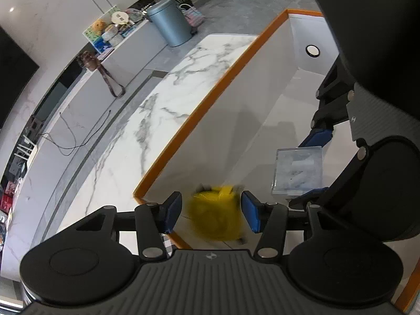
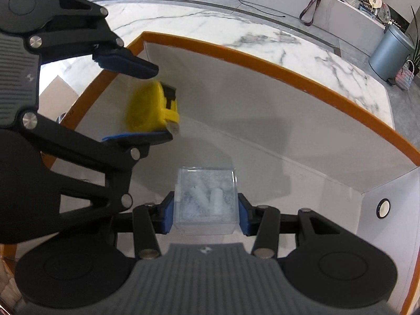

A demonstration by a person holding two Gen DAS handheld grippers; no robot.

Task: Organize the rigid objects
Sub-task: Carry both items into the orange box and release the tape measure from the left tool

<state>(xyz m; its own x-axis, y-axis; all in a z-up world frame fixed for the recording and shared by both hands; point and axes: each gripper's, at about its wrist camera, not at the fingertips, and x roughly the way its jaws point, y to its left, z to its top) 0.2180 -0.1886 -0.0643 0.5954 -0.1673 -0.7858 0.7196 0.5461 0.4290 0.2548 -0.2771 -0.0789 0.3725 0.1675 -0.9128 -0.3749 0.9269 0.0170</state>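
Observation:
A yellow tape measure (image 1: 214,214) is blurred between the blue pads of my left gripper (image 1: 211,211), over a white box with an orange rim (image 1: 183,128). In the right wrist view the tape measure (image 2: 151,106) rests on the lower finger with a gap to the upper one, so the left gripper (image 2: 147,102) is open. My right gripper (image 2: 207,212) is shut on a clear plastic box (image 2: 207,202) with white pieces inside, held above the box floor. The clear box also shows in the left wrist view (image 1: 298,170).
The white box stands on a marble counter (image 1: 157,110). Its far wall carries a round button (image 1: 313,50). A grey bin (image 1: 169,22), a woven basket (image 1: 193,15), a low ledge with toys (image 1: 110,30) and cables (image 1: 71,134) lie beyond.

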